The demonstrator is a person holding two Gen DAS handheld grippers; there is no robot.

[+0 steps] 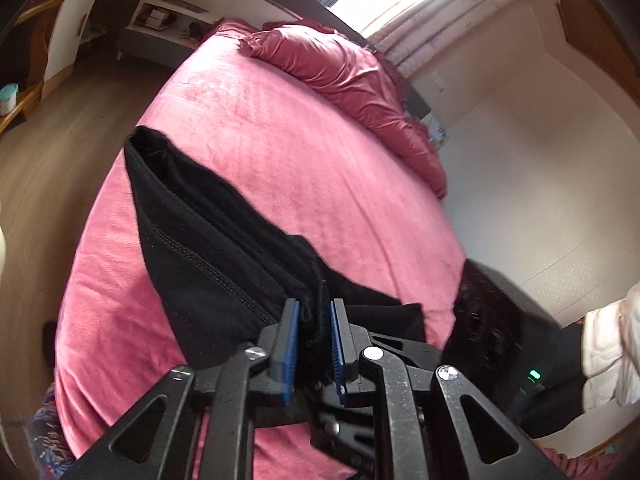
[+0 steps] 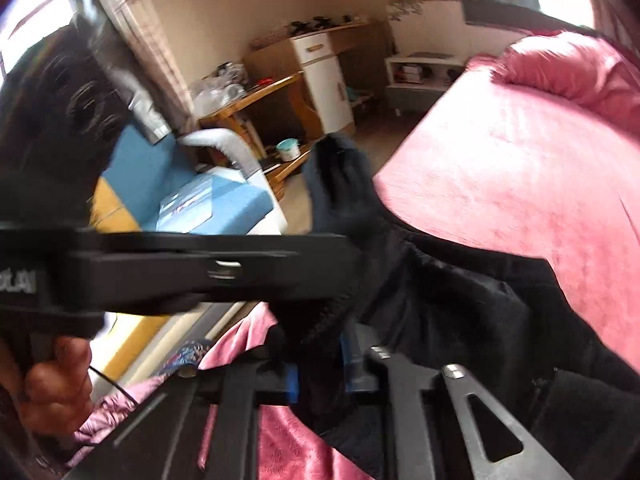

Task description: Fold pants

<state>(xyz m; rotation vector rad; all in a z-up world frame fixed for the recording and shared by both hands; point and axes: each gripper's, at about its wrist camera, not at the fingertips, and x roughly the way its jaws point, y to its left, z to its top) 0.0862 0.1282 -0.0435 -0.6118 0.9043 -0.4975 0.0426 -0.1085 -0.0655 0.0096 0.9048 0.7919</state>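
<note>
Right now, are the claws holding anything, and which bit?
Yes. The left claw pinches the black pants by a bunched edge; the right claw grips another bunch of their cloth.

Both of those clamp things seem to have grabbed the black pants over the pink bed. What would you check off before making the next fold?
1. Left gripper pinching the black pants: ok, fabric bunched between the blue pads.
2. Right gripper gripping the pants: ok, cloth fills the closed jaws.
3. Pants lying flat: not ok, far end drapes loosely.
4. Pink bed free ahead for laying down: ok.
5. Rumpled quilt clear of the pants: ok.
6. Legs aligned: cannot tell.
</note>
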